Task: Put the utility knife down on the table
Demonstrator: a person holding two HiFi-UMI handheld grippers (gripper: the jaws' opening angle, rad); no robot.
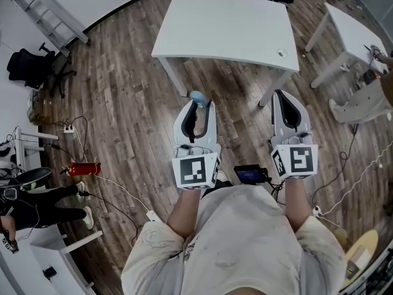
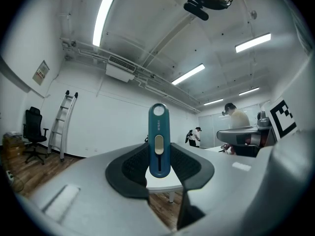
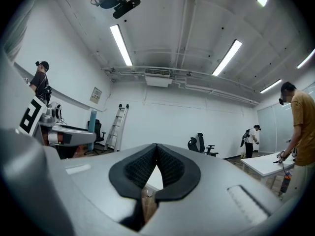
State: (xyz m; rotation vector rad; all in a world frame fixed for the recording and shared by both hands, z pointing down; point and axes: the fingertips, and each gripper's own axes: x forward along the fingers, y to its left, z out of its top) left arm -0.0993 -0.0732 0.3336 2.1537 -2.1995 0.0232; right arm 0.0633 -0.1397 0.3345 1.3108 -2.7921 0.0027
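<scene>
Before the white table (image 1: 227,29) on wood flooring (image 1: 129,103), left tongs (image 1: 201,103) grip the utility knife (image 2: 159,146), right tongs (image 1: 280,94) clenched.

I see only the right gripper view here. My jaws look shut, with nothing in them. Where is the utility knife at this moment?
Observer: The left gripper holds it. The teal utility knife stands upright between its pads.
Operator: Is it above the table already?
Observer: Not yet. In the head view the white table lies ahead, and the knife's tip shows just short of its near edge.
Operator: Is something lying on the table?
Observer: I see one small round thing near its right front corner.
</scene>
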